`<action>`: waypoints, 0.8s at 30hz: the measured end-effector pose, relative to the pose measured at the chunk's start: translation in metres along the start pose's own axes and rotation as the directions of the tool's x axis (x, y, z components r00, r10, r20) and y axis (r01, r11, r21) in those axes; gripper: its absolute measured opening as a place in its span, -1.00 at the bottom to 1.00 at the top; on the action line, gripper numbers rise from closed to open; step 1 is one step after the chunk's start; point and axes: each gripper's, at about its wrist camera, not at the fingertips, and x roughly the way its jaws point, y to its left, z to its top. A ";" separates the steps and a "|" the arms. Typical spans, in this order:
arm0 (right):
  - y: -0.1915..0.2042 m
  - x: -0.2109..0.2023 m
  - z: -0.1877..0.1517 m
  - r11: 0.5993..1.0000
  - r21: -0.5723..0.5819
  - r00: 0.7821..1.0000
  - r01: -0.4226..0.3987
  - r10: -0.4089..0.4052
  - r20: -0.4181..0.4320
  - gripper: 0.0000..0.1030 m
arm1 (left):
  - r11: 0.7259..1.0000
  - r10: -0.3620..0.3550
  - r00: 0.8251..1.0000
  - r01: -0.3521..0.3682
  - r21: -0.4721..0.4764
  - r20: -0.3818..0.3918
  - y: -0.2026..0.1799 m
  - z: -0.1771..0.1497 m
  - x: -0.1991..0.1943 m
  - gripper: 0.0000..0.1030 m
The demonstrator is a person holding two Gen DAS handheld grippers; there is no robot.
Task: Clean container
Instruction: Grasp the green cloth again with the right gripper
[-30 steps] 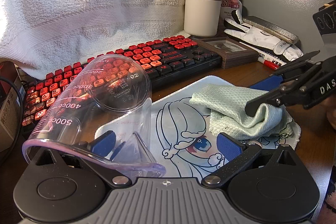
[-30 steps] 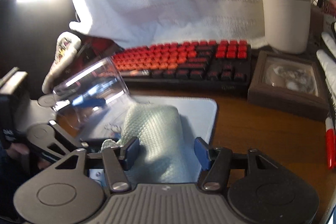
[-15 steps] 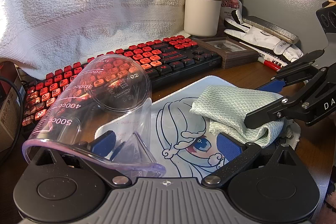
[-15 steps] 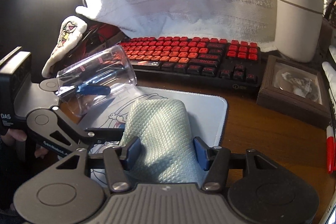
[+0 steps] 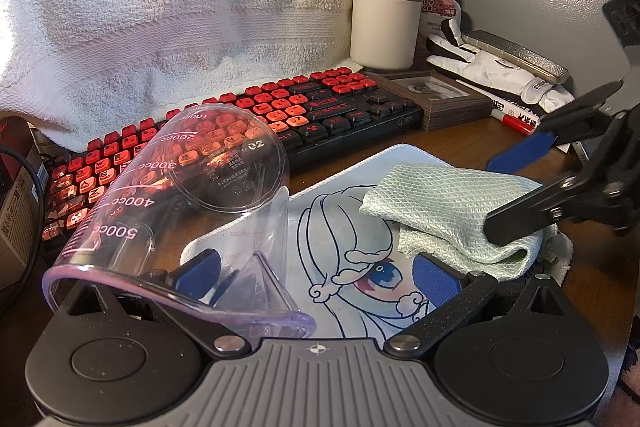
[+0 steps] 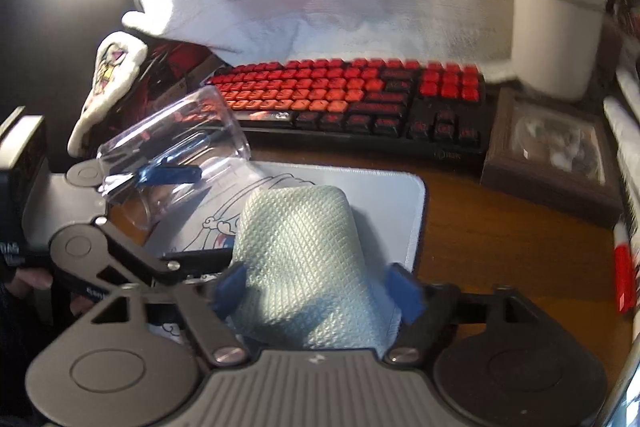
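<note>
wooden desk [image 5: 460, 143], left gripper [image 5: 316, 275] wide, cup [image 5: 180, 203] marked 500cc, right gripper [image 6: 316, 287] holding cloth [image 6: 300, 247]

Left gripper [image 5: 316, 277] jaws spread, measuring cup [image 5: 180, 203] on one finger.

Both wrist views face the keyboard [image 5: 240, 131] closely, sharing the mat [image 6: 380, 195].

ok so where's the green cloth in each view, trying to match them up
Left wrist: the green cloth is right of centre on the printed mat, between the right gripper's fingers.
Right wrist: the cloth is bottom centre, between this gripper's own fingers.
Shared landmark: the red keyboard.
</note>
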 end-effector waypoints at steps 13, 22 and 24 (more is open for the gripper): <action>-0.006 -0.004 0.004 0.996 0.027 0.996 -0.084 0.084 -0.006 0.23 | 1.000 0.000 1.000 0.000 0.000 0.000 0.000 0.000 0.000 1.00; 0.011 -0.003 -0.006 0.999 -0.038 1.000 0.015 -0.015 0.010 -0.22 | 1.000 0.000 1.000 0.000 0.000 0.000 0.000 0.000 0.000 1.00; 0.016 -0.002 -0.007 0.998 -0.059 0.999 0.029 -0.028 0.020 -0.19 | 1.000 0.000 1.000 0.000 0.000 0.000 0.000 0.000 -0.001 1.00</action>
